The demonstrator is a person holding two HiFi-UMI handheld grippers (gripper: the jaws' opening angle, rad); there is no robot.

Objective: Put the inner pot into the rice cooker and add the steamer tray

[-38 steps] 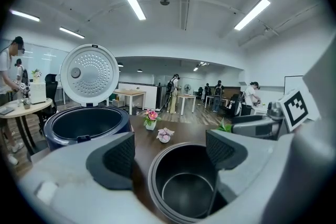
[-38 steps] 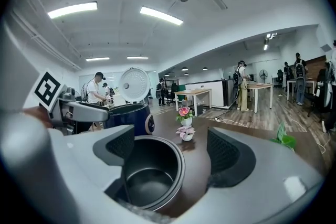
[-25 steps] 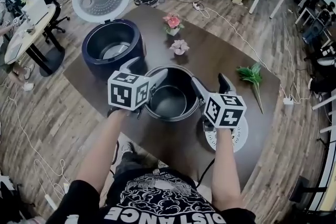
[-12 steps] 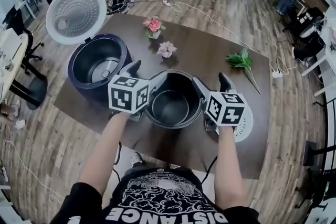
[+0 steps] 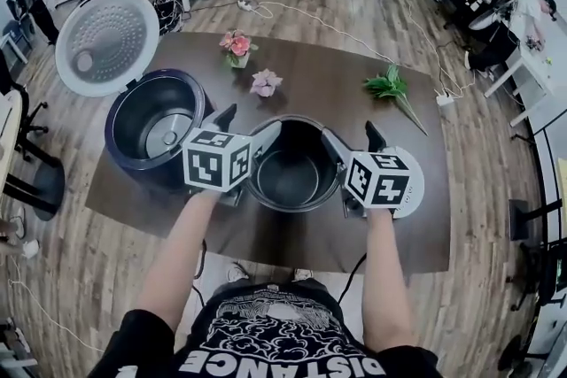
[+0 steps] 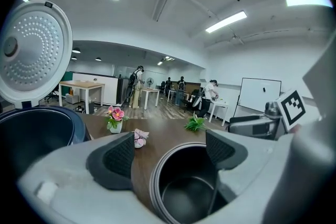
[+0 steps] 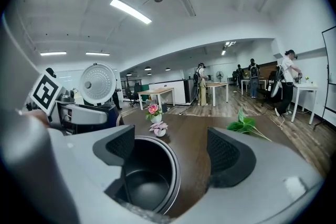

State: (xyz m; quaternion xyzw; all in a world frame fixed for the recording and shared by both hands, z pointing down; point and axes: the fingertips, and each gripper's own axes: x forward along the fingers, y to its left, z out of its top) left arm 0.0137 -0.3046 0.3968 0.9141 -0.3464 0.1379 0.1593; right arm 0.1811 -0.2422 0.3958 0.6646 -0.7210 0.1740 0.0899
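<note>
The left gripper has its jaws wide apart, straddling the left rim of the pot: one jaw is outside the wall, the other over the hollow. The right gripper is spread the same way across the pot's right rim, with its left jaw inside and its right jaw outside. Neither seems to press the wall, though contact is hard to judge. The pot sits between the two grippers, above the table. The cooker, with its lid up, is just left of the left gripper. The tray shows under the right gripper, mostly covered. Ahead of the grippers are two flowers and a sprig.
</note>
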